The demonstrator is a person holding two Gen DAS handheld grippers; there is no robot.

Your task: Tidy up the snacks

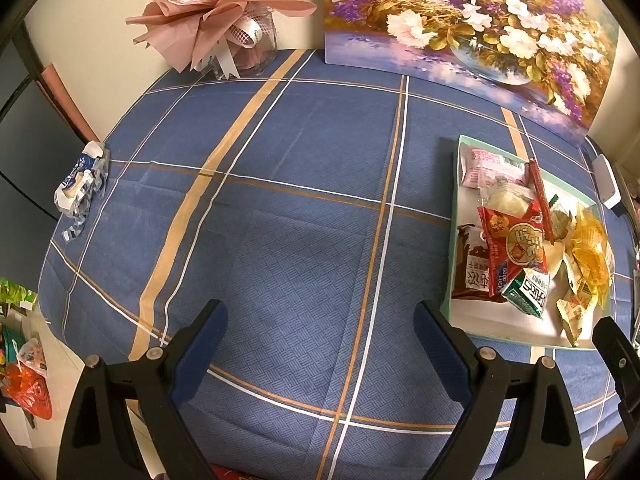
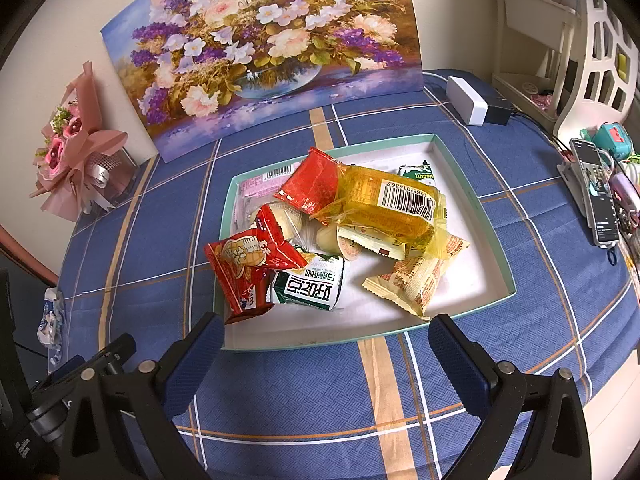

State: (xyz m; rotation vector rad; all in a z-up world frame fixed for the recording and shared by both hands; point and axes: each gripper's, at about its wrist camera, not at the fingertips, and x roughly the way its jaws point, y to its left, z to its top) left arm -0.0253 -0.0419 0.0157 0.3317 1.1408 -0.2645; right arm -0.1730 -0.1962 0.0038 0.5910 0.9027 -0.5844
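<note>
A shallow tray (image 2: 472,184) with a pale green rim stands on the blue plaid tablecloth and holds several snack packets: a red packet (image 2: 250,266), a green-and-white packet (image 2: 308,286), a yellow wrapped pack (image 2: 388,204) and a beige packet (image 2: 416,280). My right gripper (image 2: 326,344) hangs open just before the tray's near rim, nothing between its fingers. The left wrist view has the same tray (image 1: 454,240) at the right. My left gripper (image 1: 320,332) stands open over bare cloth left of it. One blue-and-white wrapped snack (image 1: 80,184) lies apart at the table's far left edge.
A flower painting (image 2: 264,48) leans on the wall behind the tray. A pink bouquet (image 1: 212,12) stands at the back left. A white box (image 2: 466,100), a phone on a stand (image 2: 596,196) and small items crowd the right side. Bags lie on the floor (image 1: 28,380).
</note>
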